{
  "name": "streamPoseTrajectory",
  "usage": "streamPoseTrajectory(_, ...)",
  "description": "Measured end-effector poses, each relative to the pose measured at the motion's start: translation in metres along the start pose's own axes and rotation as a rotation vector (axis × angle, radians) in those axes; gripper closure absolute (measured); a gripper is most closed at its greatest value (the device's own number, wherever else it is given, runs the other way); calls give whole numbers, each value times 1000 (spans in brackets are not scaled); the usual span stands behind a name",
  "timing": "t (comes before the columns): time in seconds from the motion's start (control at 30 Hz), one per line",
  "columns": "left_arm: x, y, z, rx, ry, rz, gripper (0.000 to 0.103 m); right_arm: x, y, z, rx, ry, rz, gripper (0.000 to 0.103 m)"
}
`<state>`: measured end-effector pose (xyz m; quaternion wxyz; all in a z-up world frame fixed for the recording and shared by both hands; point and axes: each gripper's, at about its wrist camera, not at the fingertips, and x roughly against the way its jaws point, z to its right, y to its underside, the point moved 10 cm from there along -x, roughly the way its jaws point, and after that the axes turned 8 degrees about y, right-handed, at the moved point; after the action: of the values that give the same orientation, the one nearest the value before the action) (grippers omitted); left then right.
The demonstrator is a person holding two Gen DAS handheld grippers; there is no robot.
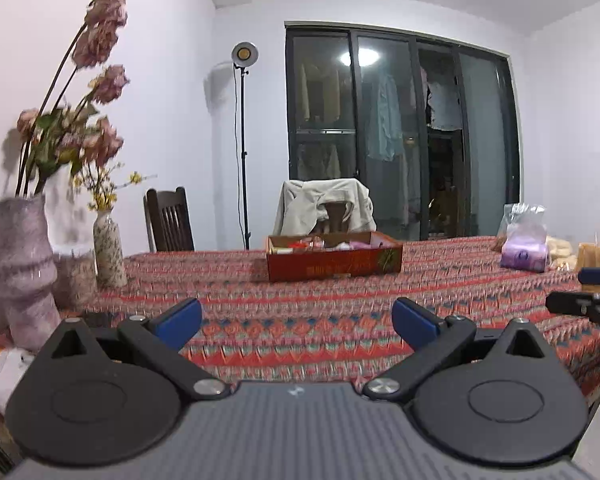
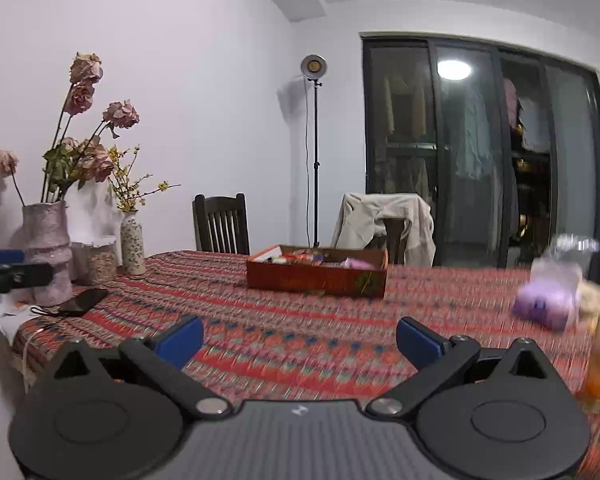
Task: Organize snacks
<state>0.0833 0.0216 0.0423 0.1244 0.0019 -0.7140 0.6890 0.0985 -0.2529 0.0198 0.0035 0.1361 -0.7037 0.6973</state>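
A shallow red cardboard box (image 1: 334, 266) holding several snack packets stands at the far side of the table; it also shows in the right wrist view (image 2: 318, 278). My left gripper (image 1: 297, 316) is open and empty, above the patterned tablecloth (image 1: 300, 336), well short of the box. My right gripper (image 2: 300, 338) is open and empty too, also well short of the box. The right gripper's tip shows at the right edge of the left wrist view (image 1: 588, 300). The left gripper's tip shows at the left edge of the right wrist view (image 2: 8, 276).
A purple packet in a clear bag (image 1: 525, 246) lies at the right, blurred in the right wrist view (image 2: 548, 304). Vases with dried flowers (image 1: 20, 264) stand at the left, a dark phone (image 2: 83, 301) beside them. Two chairs (image 1: 170, 220) stand behind the table.
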Motion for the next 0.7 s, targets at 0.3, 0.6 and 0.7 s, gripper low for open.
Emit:
streamPoseTrajectory(0.3,-30,59,5,41,-28,-92,0,-22,87,-22,-6,38,-111,0)
streamPoseTrajectory(0.6,-36,73,-3,71,-37,-133,0,-34,86,-26,-5,61,-104,0)
streamPoseTrajectory(0.7,-37,74,-2,71,-36,-137,0,-36,87,-25,-2,65,-113,0)
